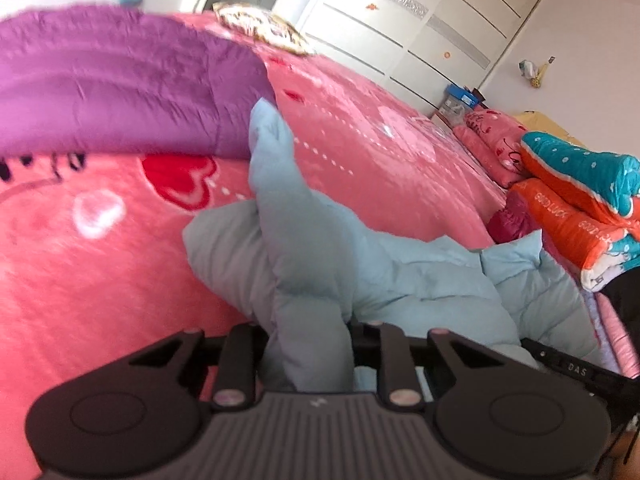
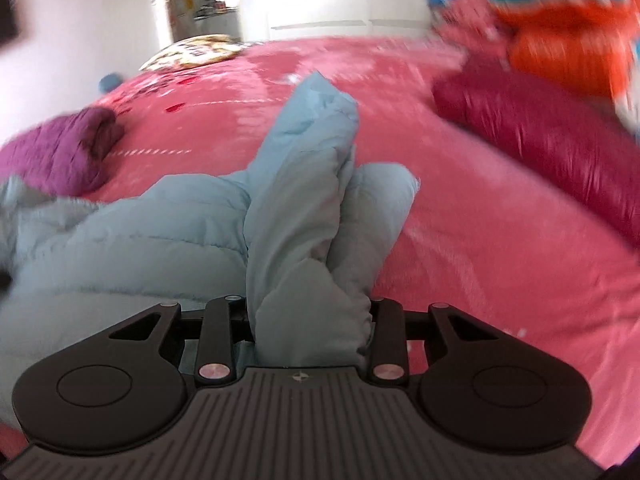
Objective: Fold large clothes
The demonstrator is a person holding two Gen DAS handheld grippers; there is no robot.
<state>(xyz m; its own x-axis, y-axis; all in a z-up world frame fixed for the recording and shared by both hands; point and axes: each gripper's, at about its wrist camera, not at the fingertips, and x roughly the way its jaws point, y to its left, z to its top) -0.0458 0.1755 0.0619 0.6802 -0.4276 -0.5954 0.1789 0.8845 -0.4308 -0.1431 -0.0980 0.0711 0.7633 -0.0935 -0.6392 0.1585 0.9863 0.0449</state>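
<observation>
A pale blue padded jacket (image 1: 400, 276) is gripped in the left gripper (image 1: 308, 344) and right gripper (image 2: 310, 320) fingers above the pink bed (image 2: 480, 240).

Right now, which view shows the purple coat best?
The left wrist view: the purple coat fills its upper left, quilting visible. The right wrist view shows only a small, blurred bunched end at its left edge.

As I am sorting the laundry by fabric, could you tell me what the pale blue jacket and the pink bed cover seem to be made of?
The pale blue puffy quilted jacket looks like matte woven shell fabric, perhaps nylon or polyester, over soft filling: stitched channels bulge between seams. The pink patterned bed cover looks like plush fleece or velvet-like fabric: its pile catches light in shiny streaks.
</observation>
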